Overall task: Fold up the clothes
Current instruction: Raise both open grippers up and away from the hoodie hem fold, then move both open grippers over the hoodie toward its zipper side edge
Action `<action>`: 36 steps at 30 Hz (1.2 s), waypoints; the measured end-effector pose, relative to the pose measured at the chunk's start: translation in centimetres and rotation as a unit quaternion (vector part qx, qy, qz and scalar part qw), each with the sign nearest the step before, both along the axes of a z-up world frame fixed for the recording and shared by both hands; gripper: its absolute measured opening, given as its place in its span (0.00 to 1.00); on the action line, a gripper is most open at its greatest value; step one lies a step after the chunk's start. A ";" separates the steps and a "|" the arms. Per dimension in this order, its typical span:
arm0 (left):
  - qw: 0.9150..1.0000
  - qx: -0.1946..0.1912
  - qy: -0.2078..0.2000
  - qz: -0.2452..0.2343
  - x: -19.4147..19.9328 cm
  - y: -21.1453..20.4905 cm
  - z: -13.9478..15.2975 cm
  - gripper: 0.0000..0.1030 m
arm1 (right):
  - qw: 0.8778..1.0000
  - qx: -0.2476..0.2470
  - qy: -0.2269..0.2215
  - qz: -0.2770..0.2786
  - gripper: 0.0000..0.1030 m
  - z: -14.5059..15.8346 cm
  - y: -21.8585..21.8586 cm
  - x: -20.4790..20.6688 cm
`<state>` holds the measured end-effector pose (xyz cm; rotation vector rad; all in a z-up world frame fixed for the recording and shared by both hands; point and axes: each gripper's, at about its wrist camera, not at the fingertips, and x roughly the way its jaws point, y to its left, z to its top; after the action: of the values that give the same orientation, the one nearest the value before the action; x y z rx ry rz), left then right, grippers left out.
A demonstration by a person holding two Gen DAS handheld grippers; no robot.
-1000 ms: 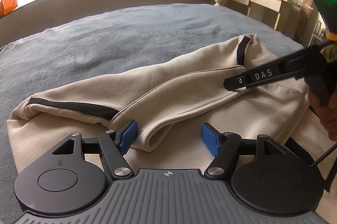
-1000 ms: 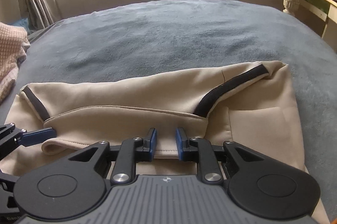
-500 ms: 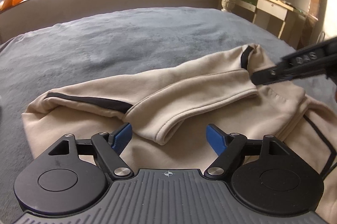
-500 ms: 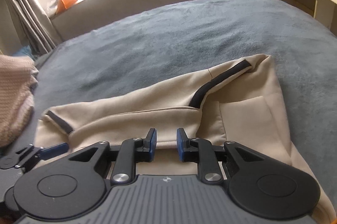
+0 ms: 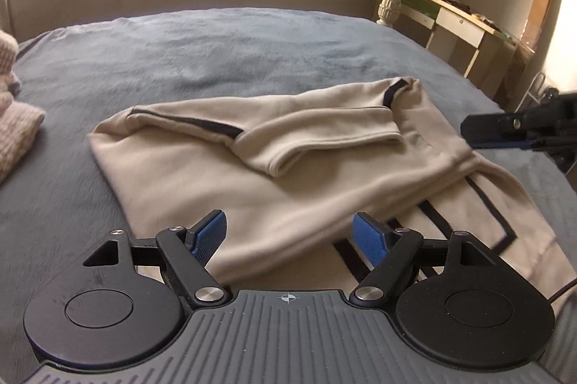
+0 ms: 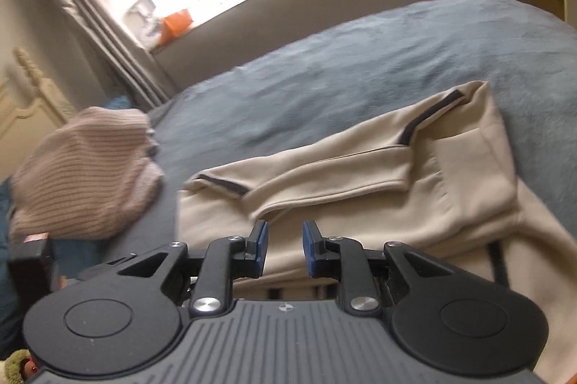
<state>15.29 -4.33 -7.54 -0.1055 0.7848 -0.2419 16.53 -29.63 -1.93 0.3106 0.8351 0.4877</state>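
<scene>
A beige sweatshirt with black trim lies on the grey-blue bed, its sleeve folded across the body. My left gripper hovers above the garment's near edge, jaws wide open with nothing between them. In the left wrist view my right gripper pokes in from the right, off the cloth's right side. In its own view the right gripper is above the sweatshirt. Its blue pads stand a narrow gap apart and hold no cloth.
A pink knitted garment is heaped on the bed left of the sweatshirt, and shows at the left edge. A desk stands beyond the bed's right side. A window sill with clutter runs along the far wall.
Both grippers have pulled back and risen from the sweatshirt. The left jaws have widened. The right gripper has slid away from the folded sleeve toward the right.
</scene>
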 end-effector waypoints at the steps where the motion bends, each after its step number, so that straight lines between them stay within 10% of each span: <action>1: 1.000 -0.004 0.000 0.000 -0.5 0.0 0.3 0.75 | 1.000 0.002 -0.003 0.002 0.22 0.1 0.1 -0.6; 20: 0.993 -0.016 0.113 -0.025 -7.8 -2.9 -0.7 0.78 | 0.998 -0.007 0.062 0.003 0.22 -0.1 -0.2 -7.8; 36: 0.982 0.021 0.184 0.036 -11.2 -4.1 -3.9 0.91 | 0.976 -0.187 0.101 0.041 0.25 -5.9 2.9 -10.9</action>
<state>4.09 -8.41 -11.46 -0.1414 1.1505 -0.1382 5.63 -26.72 -7.85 -0.0233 1.1203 0.3683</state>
